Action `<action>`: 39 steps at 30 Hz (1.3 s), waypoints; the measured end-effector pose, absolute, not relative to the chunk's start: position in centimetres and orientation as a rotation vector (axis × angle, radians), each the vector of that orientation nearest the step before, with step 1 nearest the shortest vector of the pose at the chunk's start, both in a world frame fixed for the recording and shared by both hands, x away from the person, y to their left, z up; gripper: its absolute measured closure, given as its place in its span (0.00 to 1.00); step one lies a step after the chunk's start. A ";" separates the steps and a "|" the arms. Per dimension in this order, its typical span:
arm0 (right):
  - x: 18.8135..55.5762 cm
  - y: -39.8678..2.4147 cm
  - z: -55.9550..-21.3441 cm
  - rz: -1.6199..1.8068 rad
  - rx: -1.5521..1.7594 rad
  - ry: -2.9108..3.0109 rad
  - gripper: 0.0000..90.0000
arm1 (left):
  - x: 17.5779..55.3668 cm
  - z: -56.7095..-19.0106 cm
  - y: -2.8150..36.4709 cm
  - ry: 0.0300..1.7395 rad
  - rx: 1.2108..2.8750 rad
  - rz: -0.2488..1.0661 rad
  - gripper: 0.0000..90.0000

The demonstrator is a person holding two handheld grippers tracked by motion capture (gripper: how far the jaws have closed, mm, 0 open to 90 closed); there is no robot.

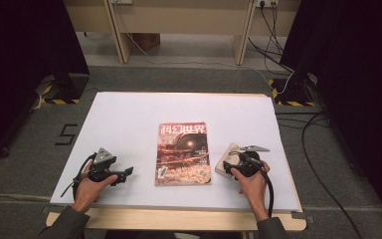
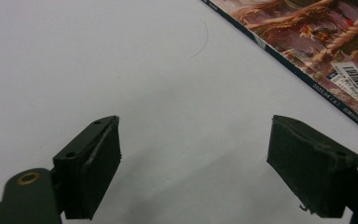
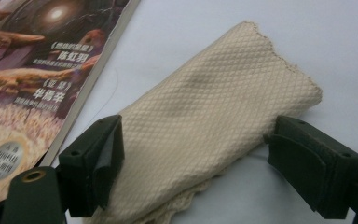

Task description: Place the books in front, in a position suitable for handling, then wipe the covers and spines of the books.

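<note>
On the white table [image 1: 129, 114], near edge: work area, with a magazine [image 1: 183, 154] lying flat at the centre.

Cloth position: a folded beige cloth [image 3: 205, 121] lies flat just right of the magazine, apart from its edge by a narrow strip of table; in the high view [image 1: 227, 159] its near end is covered by the right gripper.

Right gripper [image 3: 191, 163]: jaws spread wide, one either side of the cloth's near end. The left pad meets the cloth's edge; the right pad stands clear of it. Nothing clamped yet.

Left gripper [image 2: 193, 163]: jaws wide apart over bare table, left of the magazine's corner [image 2: 307, 42]. Holding nothing.

Step in hand (judged): taking hold of the cloth with the right gripper.

Procedure: lower until both pads reach the table surface, so the bottom layer is caught along with the top. Centre the fold between the pads before closing. Close squarely across the width.

Caution: a shallow grip is likely to lift the top layer only and let the cloth unfold. Keep the left pad off the magazine's edge.

Left gripper role: idle; available to steady the magazine if needed.
</note>
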State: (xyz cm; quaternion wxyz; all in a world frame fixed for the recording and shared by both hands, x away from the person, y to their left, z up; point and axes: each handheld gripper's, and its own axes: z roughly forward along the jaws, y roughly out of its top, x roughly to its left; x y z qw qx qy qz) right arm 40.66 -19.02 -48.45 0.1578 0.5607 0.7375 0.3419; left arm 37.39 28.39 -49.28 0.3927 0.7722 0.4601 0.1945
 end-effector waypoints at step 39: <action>42.4 -16.4 -44.2 1.166 1.236 2.139 0.88 | 37.3 -49.4 27.9 1.137 1.966 0.454 0.19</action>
